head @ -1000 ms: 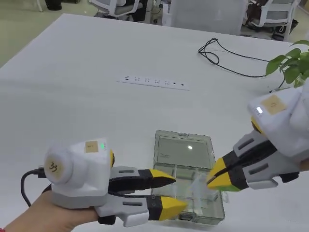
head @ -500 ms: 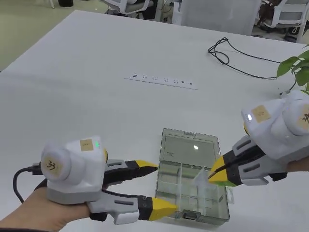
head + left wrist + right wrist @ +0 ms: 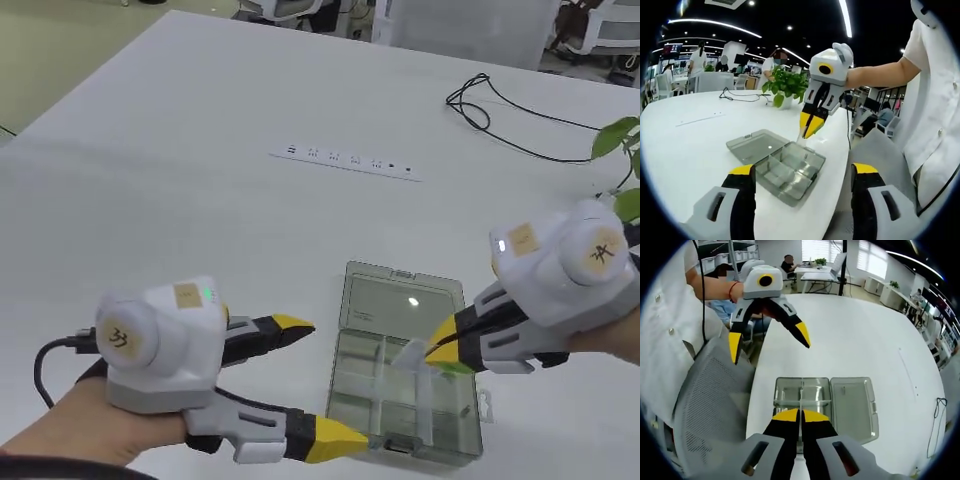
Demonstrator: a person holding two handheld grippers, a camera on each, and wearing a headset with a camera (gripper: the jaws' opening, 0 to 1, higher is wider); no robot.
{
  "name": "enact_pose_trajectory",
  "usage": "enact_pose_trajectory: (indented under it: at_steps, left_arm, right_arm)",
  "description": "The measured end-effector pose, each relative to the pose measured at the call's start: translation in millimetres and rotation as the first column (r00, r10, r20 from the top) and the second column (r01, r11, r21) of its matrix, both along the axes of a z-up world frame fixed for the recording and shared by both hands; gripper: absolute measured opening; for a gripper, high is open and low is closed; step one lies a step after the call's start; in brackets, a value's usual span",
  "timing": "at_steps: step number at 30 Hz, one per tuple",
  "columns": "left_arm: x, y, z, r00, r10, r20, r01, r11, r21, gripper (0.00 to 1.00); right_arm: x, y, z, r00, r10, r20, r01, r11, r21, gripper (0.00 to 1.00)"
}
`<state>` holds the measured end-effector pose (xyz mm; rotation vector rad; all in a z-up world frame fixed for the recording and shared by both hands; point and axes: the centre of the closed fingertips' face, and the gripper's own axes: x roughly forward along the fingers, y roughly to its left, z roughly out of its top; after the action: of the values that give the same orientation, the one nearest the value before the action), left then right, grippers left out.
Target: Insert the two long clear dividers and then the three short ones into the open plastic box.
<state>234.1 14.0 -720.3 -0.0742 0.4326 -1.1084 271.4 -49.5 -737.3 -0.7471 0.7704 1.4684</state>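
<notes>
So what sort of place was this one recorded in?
Likely an open-plan office: a big white table with a socket strip, a mesh office chair, a potted plant, and people at desks behind.

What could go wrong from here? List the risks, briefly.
1. The right hand-held gripper pinches the clear divider by one end, tilted over the box; it may miss its slots or jam.
2. The left hand-held gripper is open beside the box, not holding it, so pressing could slide it.
3. The box sits near the table edge; a shove might tip it off.
</notes>
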Motion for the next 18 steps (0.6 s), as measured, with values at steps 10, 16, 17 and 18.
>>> enact_pose_trajectory:
  at_steps: [10,16,17,18]
  left_arm:
    - [2.9,-0.9,-5.7,1.0,0.015,-0.015,-0.016,1.0,-0.006,0.93]
    - [5.6,0.5,-5.4,1.0,0.025,-0.013,-0.025,1.0,-0.014,0.97]
    - [6.1,0.8,-4.9,1.0,0.026,-0.013,-0.026,1.0,-0.016,0.97]
    - [6.4,0.9,-4.5,0.999,0.028,-0.022,-0.028,0.999,-0.021,0.98]
  right_arm:
    - [4.7,0.5,-14.2,0.999,-0.026,-0.039,0.026,1.0,0.012,0.02]
    - [3.0,-0.5,-21.0,0.998,-0.032,-0.057,0.033,0.999,0.014,0.02]
    - [3.1,-1.9,-23.0,0.998,-0.034,-0.056,0.034,0.999,0.008,0.02]
    - [3.1,-2.5,-23.5,0.998,-0.035,-0.057,0.035,0.999,0.008,0.02]
